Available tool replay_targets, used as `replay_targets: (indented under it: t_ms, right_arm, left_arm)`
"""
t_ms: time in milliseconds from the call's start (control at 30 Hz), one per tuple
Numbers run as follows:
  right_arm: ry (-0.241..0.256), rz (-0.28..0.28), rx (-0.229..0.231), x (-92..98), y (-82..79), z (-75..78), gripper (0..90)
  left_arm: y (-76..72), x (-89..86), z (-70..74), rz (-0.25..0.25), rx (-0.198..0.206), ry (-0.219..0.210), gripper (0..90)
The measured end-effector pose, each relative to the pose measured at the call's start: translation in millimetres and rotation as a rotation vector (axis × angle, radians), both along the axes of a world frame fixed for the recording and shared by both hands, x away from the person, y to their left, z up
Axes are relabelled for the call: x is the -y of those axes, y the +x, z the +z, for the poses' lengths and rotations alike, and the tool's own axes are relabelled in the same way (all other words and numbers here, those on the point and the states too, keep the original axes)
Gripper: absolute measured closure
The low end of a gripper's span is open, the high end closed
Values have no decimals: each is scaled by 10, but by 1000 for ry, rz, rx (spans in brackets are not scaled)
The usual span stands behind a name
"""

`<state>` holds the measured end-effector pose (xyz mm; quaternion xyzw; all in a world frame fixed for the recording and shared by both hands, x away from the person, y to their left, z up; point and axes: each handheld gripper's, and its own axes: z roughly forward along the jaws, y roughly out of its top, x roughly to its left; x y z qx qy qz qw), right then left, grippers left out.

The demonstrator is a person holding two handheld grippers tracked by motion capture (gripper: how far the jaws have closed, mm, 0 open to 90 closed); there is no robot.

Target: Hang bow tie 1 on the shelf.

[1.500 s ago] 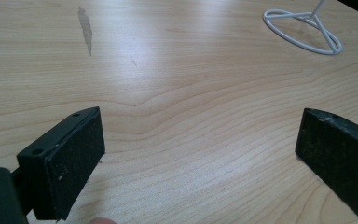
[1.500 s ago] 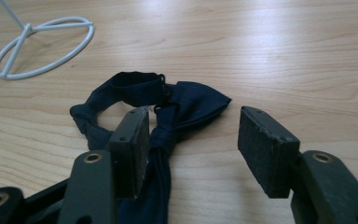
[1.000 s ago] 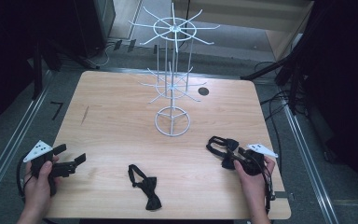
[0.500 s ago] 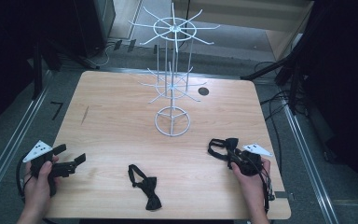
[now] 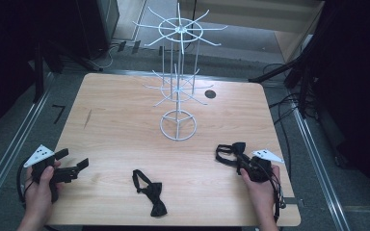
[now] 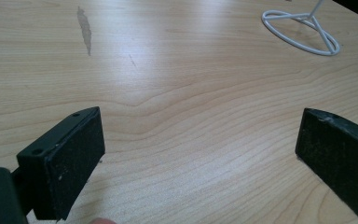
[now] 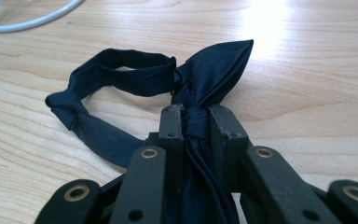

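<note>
Near the worktop's right front corner, the right gripper (image 7: 191, 122) is now clamping the bow tie (image 7: 135, 93) at its knot, ready for lifting; the left gripper (image 6: 200, 154) is waiting, jaws apart.

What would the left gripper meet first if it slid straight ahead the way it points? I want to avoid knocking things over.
Probably bare wooden table at first; the open left gripper aims roughly toward the white wire display stand's ring base, off to one side, so it may just pass it.
</note>
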<state>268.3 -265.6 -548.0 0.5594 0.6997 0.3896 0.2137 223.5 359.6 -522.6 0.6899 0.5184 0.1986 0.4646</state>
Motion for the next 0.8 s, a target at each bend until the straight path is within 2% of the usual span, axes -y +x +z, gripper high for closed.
replay_targets:
  t_ms: [300, 800]
  right_arm:
    - [12, 16, 67, -59, -56, 101, 771]
    - [32, 36, 130, -127, -116, 222, 771]
  left_arm:
    - [1, 0, -1, -2, 0, -1, 16]
    - [2, -1, -1, -2, -1, -2, 16]
